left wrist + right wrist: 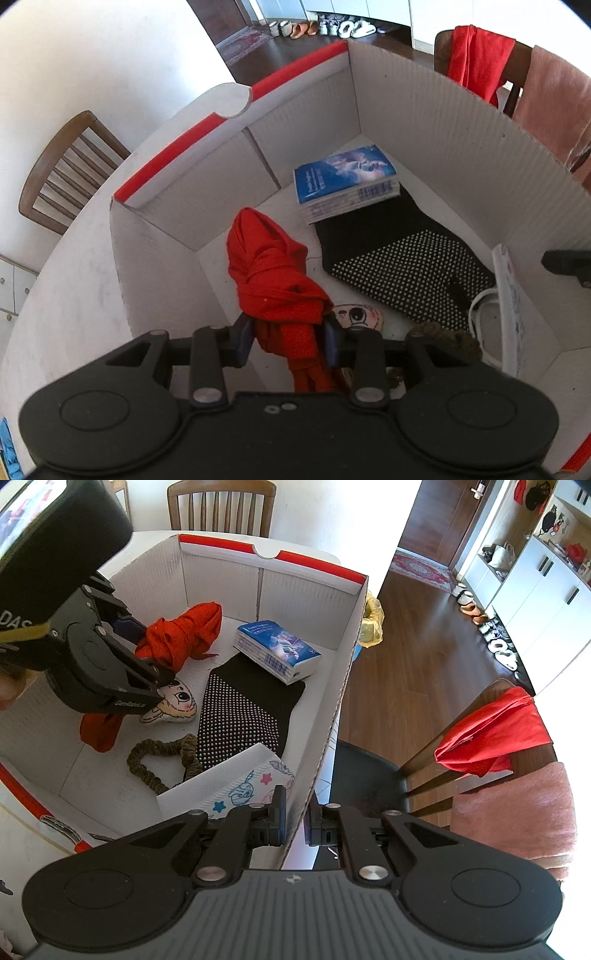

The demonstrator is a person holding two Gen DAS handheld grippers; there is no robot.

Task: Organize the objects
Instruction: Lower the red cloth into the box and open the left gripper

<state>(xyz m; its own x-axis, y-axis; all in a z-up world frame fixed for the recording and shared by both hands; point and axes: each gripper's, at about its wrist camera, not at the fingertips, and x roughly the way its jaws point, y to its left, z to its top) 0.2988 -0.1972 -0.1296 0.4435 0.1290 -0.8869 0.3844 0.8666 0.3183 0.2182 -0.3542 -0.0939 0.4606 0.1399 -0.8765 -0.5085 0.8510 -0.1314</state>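
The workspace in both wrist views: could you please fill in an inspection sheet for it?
Surface: white table carrying an open cardboard box.
Job's things: in the box, red cloth, blue book lying partly on a black dotted mat, cartoon-face plush, olive scrunchie band, printed tissue pack.
Clutter: nothing seen on the table outside the box.
Grippers: left gripper shut on the red cloth; right gripper clamps the box wall.
Cables: nothing seen.
Surroundings: wooden chairs, red garment and pink towel on one, shoes along cabinets, rug.
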